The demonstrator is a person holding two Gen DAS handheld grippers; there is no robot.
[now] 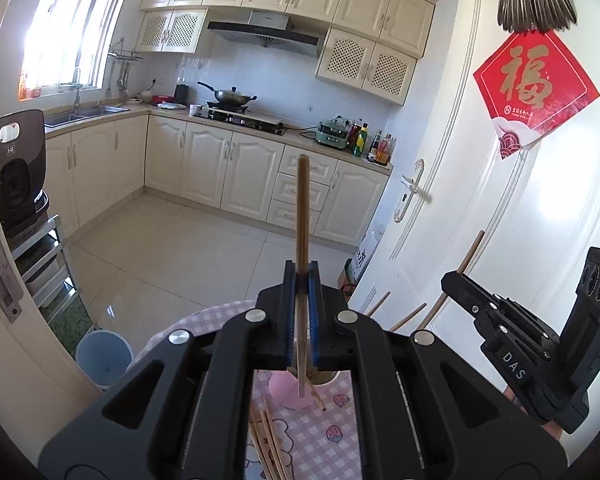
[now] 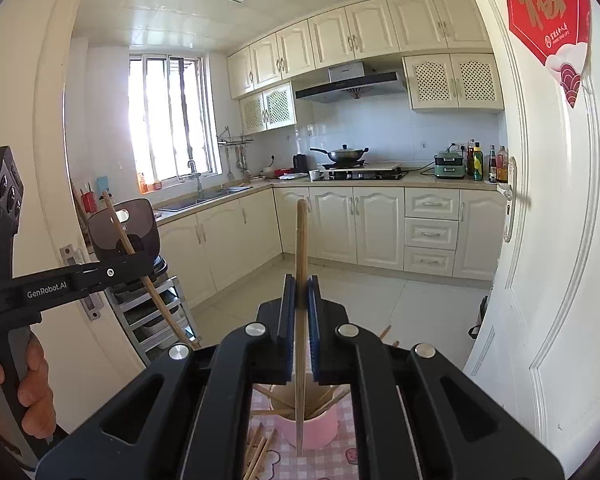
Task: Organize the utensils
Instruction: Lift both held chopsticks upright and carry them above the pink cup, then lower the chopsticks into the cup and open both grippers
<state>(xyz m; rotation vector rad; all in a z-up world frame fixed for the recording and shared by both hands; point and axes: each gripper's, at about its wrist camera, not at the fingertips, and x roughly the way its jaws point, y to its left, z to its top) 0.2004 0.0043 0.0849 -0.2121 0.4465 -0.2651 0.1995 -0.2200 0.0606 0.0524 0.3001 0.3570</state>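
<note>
My left gripper (image 1: 302, 276) is shut on one wooden chopstick (image 1: 302, 216) that stands upright between its blue pads, above the pink table. My right gripper (image 2: 301, 288) is shut on another upright chopstick (image 2: 301, 248), its lower end hanging over a pink holder cup (image 2: 312, 430) that holds several chopsticks. Loose chopsticks (image 1: 266, 436) lie on the pink checked tablecloth (image 1: 328, 452) below the left gripper; they also show in the right wrist view (image 2: 258, 454). The right gripper appears in the left wrist view (image 1: 460, 276), the left gripper in the right wrist view (image 2: 140, 264).
A white door (image 1: 512, 216) with a red paper sign stands close on the right. A door frame and a metal rack with a dark appliance (image 1: 18, 168) are on the left. A blue bin (image 1: 104, 354) stands on the floor by the table. Kitchen counters lie beyond.
</note>
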